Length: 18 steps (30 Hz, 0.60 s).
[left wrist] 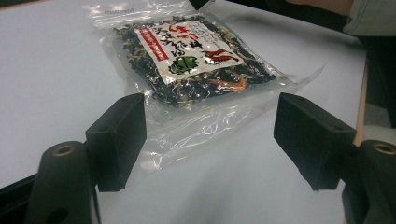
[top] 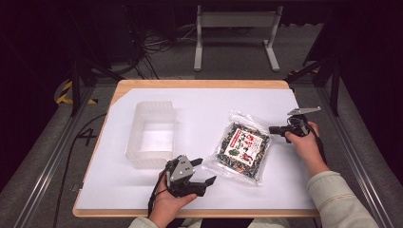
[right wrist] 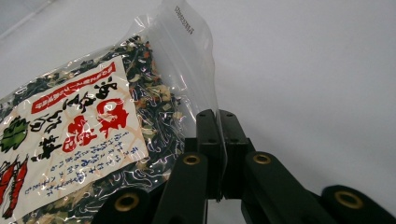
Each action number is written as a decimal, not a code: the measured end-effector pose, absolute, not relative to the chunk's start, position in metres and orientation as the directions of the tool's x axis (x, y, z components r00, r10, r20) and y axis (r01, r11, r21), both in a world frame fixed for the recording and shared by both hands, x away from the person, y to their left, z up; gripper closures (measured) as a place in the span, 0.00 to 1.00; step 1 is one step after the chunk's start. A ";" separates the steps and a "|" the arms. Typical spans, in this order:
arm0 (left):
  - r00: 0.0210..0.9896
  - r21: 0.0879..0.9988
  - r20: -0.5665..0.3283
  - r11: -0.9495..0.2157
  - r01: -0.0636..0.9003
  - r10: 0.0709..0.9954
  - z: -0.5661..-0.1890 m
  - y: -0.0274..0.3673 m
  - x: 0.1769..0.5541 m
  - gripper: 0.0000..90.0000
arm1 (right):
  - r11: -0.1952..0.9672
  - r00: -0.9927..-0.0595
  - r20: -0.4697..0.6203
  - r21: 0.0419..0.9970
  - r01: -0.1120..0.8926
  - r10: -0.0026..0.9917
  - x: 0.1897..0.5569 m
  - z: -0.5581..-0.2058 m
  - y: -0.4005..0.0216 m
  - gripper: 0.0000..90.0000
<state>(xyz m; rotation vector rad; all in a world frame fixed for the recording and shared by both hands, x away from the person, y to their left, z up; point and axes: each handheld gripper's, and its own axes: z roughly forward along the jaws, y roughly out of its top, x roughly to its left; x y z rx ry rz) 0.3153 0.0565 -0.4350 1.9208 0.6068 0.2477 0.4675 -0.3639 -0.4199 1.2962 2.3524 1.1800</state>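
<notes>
Packet (right wrist: 74, 140) edge sits clamped in right claw (right wrist: 218, 140) (clear plastic seam), left claw (left wrist: 210, 140) gaping just beside it

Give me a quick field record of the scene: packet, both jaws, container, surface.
packet: clear bag of dried food, flat on the white table, right of centre
right gripper: jaws shut on the bag's clear edge
left gripper: jaws open, aimed at the bag's near corner, not touching it
container: translucent plastic tub, left of the bag, apart from it; looks empty
hands: one on each gripper, coming in from the near edge
</notes>
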 end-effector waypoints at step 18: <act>0.833 0.926 -0.157 -0.214 0.311 0.530 -0.414 0.064 0.326 0.28 | 0.267 -0.685 0.116 0.864 0.427 0.720 0.439 -0.357 -0.361 1.00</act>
